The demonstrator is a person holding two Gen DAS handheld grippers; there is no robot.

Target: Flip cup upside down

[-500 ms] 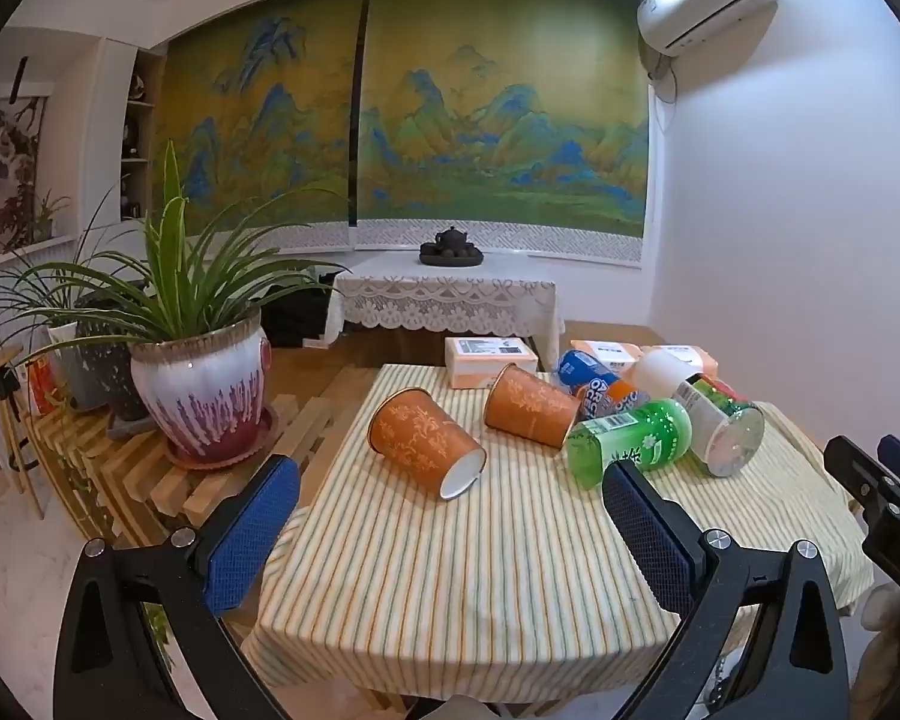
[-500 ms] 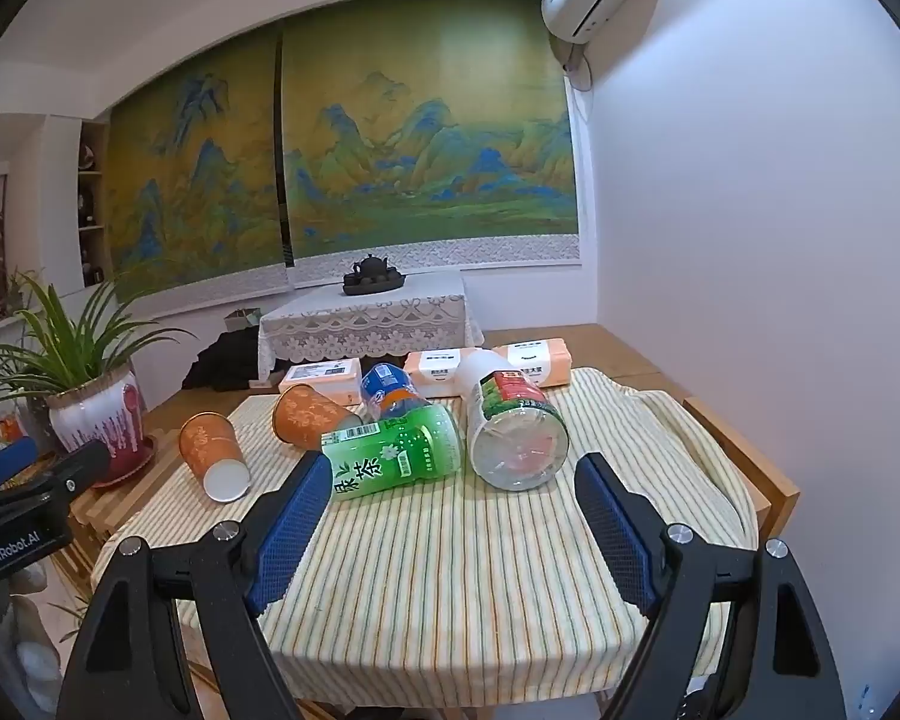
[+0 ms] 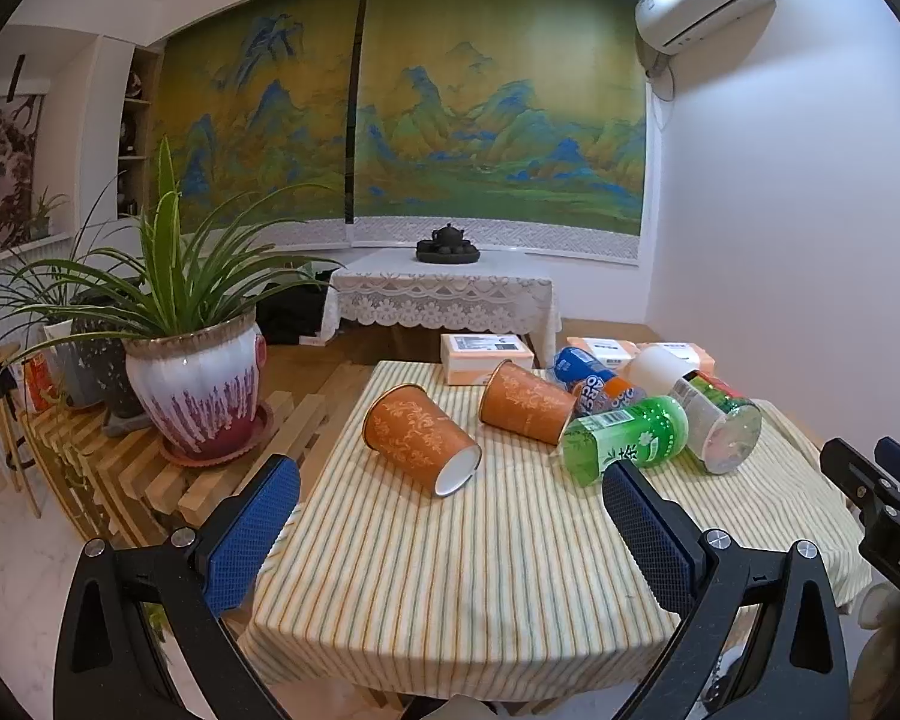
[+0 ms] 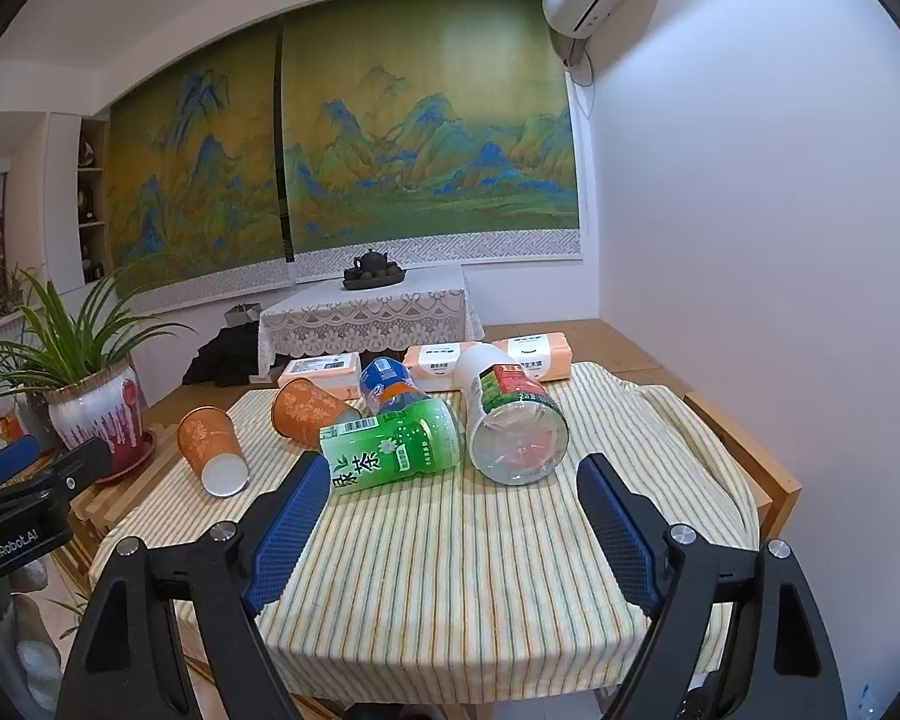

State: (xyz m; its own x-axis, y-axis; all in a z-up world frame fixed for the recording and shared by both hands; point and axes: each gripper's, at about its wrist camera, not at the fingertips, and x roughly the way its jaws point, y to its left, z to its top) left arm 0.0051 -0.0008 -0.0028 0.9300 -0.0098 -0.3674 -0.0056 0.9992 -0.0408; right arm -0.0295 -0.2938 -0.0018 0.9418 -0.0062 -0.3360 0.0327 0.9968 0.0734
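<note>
The left gripper (image 3: 450, 531) hangs over the near edge of the table (image 3: 510, 588), jaws spread wide with nothing between them; only striped cloth shows in the gap. The right gripper (image 4: 453, 531) is likewise apart from every object, its blue pads (image 4: 291, 534) standing clearly separated and gripping nothing. Two orange cups lie on their sides on the cloth. The near cup (image 3: 420, 439) rests toward the left side of the table, white mouth turned toward the cameras, base pointing away; in the right wrist view it lies just beyond the tip of the left gripper. The far cup (image 3: 525, 401) lies behind it, to the right, its mouth end against a green bottle (image 3: 624, 439). That bottle lies on its side, beside a clear jar (image 3: 717, 420) with a red-and-green label, also tipped over. A blue-and-orange bottle (image 3: 594, 378) lies behind them. Orange-and-white boxes (image 3: 486, 354) sit along the far edge. A potted plant (image 3: 198, 384) stands on a slatted bench to the left of the table.
</note>
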